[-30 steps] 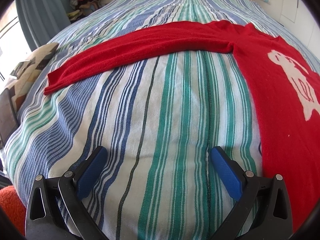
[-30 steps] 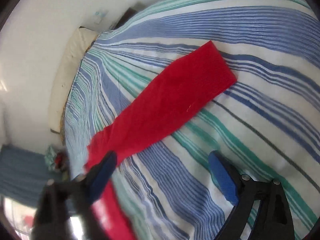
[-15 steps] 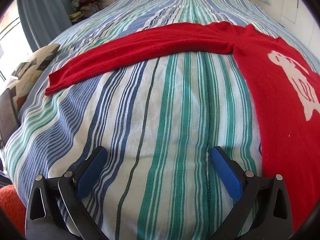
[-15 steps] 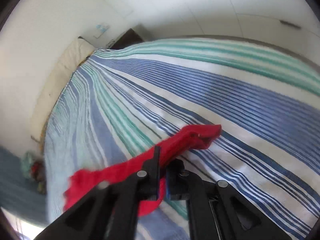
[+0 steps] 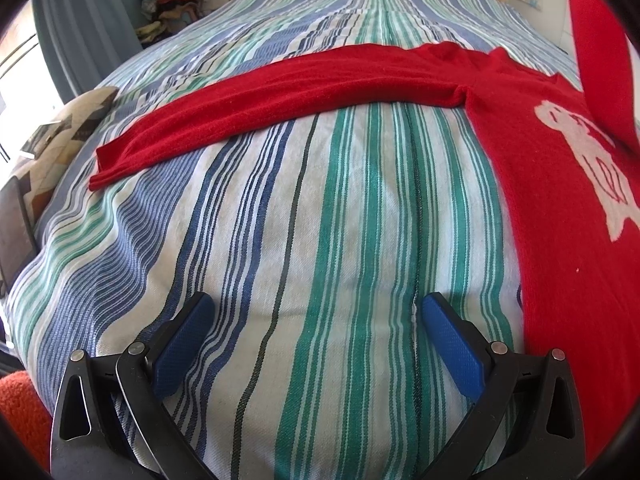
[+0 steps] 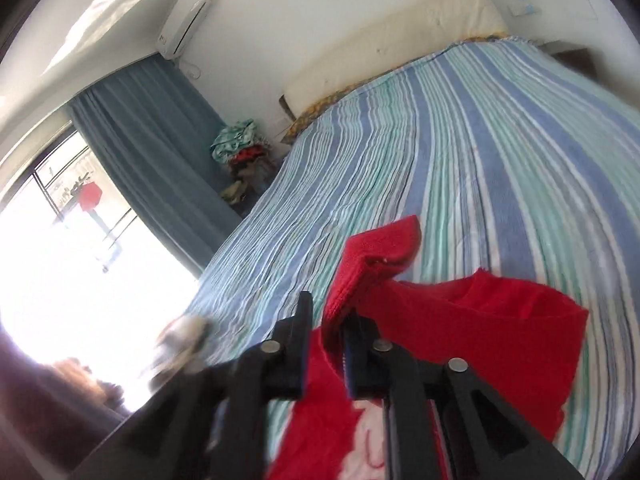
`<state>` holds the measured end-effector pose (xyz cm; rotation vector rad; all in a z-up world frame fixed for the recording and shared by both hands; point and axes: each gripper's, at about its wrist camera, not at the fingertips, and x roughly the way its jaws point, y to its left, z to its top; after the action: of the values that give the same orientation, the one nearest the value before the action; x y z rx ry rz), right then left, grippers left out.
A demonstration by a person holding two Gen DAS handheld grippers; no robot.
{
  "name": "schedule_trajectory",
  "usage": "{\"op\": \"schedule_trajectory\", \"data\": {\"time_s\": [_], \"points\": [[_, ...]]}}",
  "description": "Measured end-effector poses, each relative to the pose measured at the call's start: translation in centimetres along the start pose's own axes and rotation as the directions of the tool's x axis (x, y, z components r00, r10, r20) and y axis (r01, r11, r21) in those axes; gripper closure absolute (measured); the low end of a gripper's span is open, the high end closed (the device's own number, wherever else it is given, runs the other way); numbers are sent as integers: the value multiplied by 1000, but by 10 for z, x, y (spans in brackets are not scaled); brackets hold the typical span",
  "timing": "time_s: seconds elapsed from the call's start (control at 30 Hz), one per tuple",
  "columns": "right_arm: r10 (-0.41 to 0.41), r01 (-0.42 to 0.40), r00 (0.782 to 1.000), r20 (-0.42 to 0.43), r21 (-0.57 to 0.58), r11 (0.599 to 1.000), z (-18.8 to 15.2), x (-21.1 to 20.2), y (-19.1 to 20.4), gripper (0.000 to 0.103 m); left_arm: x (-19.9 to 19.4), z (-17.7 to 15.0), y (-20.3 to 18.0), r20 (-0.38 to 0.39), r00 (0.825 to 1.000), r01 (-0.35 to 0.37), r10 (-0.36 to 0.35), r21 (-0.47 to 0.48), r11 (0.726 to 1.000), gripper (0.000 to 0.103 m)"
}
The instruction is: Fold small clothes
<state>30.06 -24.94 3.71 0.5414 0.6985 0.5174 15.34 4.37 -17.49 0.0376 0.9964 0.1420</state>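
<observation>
- Lying across the striped blue, green and white bedspread (image 5: 320, 208), the red knitted sweater with a white figure (image 5: 560, 216) has one sleeve stretched flat, as before.
- Its other sleeve (image 6: 372, 256), flat a second ago, now hangs lifted over the body.
- Right hand-held gripper (image 6: 326, 344): jaws have just been opening, sleeve between them, part-open; grip unclear.
- Left hand-held gripper (image 5: 316, 340): unmoved, jaws wide apart over bare bedspread, holding nothing.
- Open bedspread spreads toward the cream headboard (image 6: 400, 36).
</observation>
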Motion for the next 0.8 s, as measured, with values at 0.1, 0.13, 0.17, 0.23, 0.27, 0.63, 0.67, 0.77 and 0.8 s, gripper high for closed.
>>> {"op": "schedule_trajectory", "data": {"time_s": [0.1, 0.13, 0.17, 0.23, 0.27, 0.63, 0.67, 0.77, 0.8], "points": [[129, -114, 986, -105, 137, 984, -22, 34, -16, 20, 0, 0, 0, 0, 1000, 1, -1, 0, 1000, 0], [170, -150, 980, -106, 173, 973, -23, 35, -24, 20, 0, 0, 0, 0, 1000, 0, 0, 0, 1000, 0], [200, -178, 975, -93, 202, 963, -25, 30, -30, 20, 0, 0, 0, 0, 1000, 0, 0, 0, 1000, 0], [200, -183, 978, -52, 233, 955, -26, 9, -48, 20, 0, 0, 0, -1, 1000, -1, 1, 1, 1000, 0], [161, -147, 986, -42, 234, 961, -31, -8, -55, 20, 0, 0, 0, -1, 1000, -1, 1, 1, 1000, 0], [-648, 446, 706, -285, -532, 720, -143, -9, -129, 23, 0, -2, -3, 19, 1000, -15, 15, 3, 1000, 0], [-670, 453, 692, -268, -561, 692, -152, -3, -129, 23, 0, -2, -3, 21, 1000, -14, 14, 3, 1000, 0], [-726, 512, 662, -190, -592, 622, -155, 12, -137, 23, -1, -4, -3, 29, 999, -14, 14, 3, 1000, 0], [-735, 544, 660, -155, -576, 610, -149, 16, -140, 24, -1, -4, -3, 30, 999, -15, 15, 2, 1000, 0]]}}
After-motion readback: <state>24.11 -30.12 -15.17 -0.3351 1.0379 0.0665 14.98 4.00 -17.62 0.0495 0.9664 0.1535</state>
